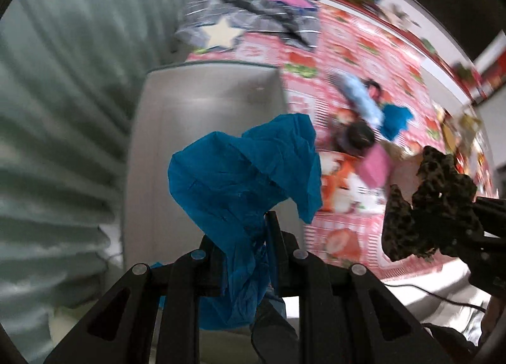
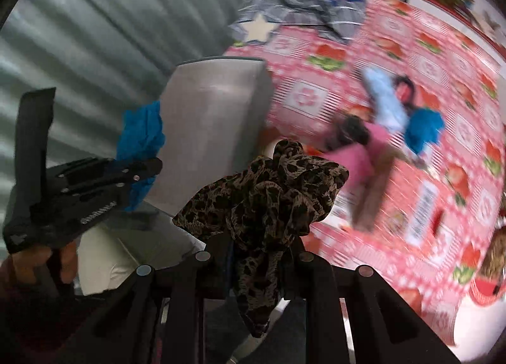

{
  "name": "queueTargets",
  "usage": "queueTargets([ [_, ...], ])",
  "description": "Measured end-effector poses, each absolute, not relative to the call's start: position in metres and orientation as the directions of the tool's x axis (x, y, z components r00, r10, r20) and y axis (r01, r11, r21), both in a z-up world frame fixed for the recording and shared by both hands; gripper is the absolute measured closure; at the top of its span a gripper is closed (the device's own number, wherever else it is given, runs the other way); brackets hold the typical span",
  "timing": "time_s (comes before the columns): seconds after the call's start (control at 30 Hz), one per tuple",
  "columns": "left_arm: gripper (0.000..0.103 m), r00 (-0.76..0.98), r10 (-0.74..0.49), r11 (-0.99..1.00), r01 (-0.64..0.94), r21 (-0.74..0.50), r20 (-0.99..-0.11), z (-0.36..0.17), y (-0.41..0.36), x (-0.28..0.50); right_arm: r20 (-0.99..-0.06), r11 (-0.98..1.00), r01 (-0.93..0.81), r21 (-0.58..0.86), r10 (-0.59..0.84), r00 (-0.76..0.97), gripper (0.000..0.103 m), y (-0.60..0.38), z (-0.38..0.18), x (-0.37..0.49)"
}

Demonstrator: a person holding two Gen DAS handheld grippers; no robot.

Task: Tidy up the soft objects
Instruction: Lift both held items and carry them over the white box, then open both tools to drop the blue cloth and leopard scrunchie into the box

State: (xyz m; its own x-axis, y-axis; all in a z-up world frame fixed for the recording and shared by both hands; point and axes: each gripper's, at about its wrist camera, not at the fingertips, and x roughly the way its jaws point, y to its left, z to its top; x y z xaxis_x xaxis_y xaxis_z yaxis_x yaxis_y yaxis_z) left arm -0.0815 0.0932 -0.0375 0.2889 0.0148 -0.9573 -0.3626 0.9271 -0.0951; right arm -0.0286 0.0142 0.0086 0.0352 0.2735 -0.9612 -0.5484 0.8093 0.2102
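Left gripper [image 1: 249,237]: jaws closed tight on a crumpled blue cloth [image 1: 243,180]. The cloth bunches up beyond the fingertips and a tail hangs back between the fingers; its long axis runs roughly 6 to 12 o'clock in the left wrist view, the bulk leaning toward 1 o'clock. Behind it stands a grey bin [image 1: 205,117], upright, against a pale pleated curtain [image 1: 63,95].

Right gripper [image 2: 262,253]: jaws closed tight on a leopard-print cloth [image 2: 265,193]. The fabric fans out wide above the fingertips, with a narrow tail that drops toward 6 o'clock; long axis near vertical in the right wrist view.

The two grippers are side by side. In the right wrist view the left one sits at 9 o'clock, held by a hand [image 2: 41,266], with the blue cloth just in front of the bin's left wall.

Red patterned tablecloth [image 2: 395,57] fills the 1 to 4 o'clock sector. On it, at 3 o'clock, lies a blurred heap of soft items [image 2: 389,124]: light blue, pink, dark and blue pieces, touching. A grey striped cloth with a white star [image 2: 294,13] lies at 12 o'clock, past the bin.
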Motion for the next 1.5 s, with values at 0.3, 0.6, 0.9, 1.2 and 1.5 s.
queueTargets([
  [0.3, 0.082, 0.241, 0.048, 0.869, -0.488, -0.078, -0.969, -0.058, 0.132, -0.107, -0.962, 0.736, -0.636, 0.232, 0.272, -0.036, 0.082, 0.074, -0.010, -0.026],
  [0.6, 0.081, 0.208, 0.035, 0.846, -0.527, -0.082, -0.977, -0.071, 0.143, -0.113, -0.966, 0.693, -0.680, 0.238, 0.245, -0.088, 0.082, 0.111, -0.031, -0.029],
  [0.9, 0.081, 0.183, 0.025, 0.842, -0.534, -0.078, -0.983, -0.080, 0.144, -0.111, -0.967, 0.682, -0.691, 0.241, 0.226, -0.114, 0.082, 0.122, -0.045, -0.028],
  [1.2, 0.081, 0.176, 0.029, 0.846, -0.528, -0.070, -0.984, -0.081, 0.144, -0.109, -0.967, 0.678, -0.692, 0.246, 0.222, -0.127, 0.081, 0.126, -0.053, -0.027],
  [1.5, 0.078, 0.173, 0.021, 0.849, -0.524, -0.074, -0.985, -0.082, 0.142, -0.109, -0.967, 0.681, -0.690, 0.247, 0.218, -0.132, 0.081, 0.127, -0.059, -0.025],
])
